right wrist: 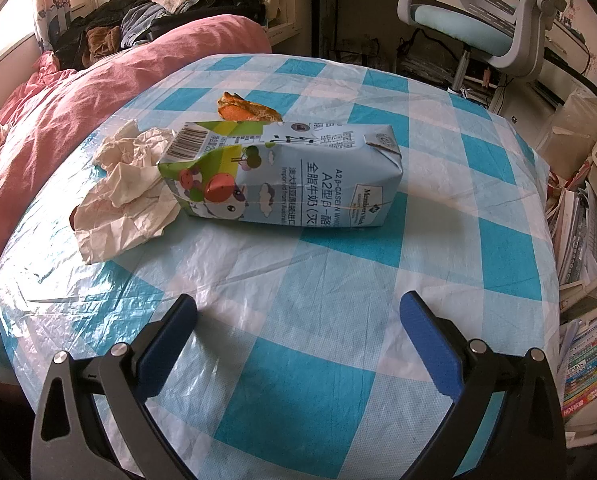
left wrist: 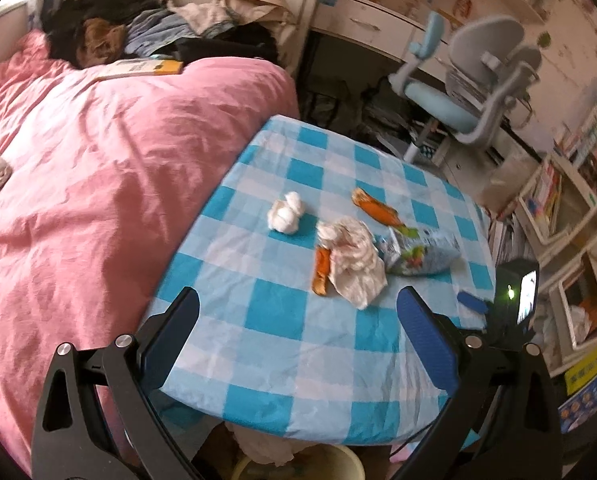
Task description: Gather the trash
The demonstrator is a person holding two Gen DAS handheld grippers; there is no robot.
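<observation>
On the blue checked table (left wrist: 290,340) lie a white tissue ball (left wrist: 285,213), a crumpled beige paper (left wrist: 354,260), two orange peels (left wrist: 321,270) (left wrist: 378,206) and a blue milk carton (left wrist: 418,250) on its side. My left gripper (left wrist: 298,316) is open and empty, above the table's near part. My right gripper (right wrist: 298,320) is open and empty, just short of the milk carton (right wrist: 282,176). The crumpled paper (right wrist: 126,196) touches the carton's left end and an orange peel (right wrist: 248,110) lies behind it. The right gripper's camera body (left wrist: 514,300) shows in the left wrist view.
A bed with a pink duvet (left wrist: 98,184) borders the table's left side. A blue desk chair (left wrist: 470,88) and a desk stand beyond the table. Stacked books and bins (right wrist: 582,240) crowd the right. A pale bucket rim (left wrist: 298,464) shows under the table's near edge.
</observation>
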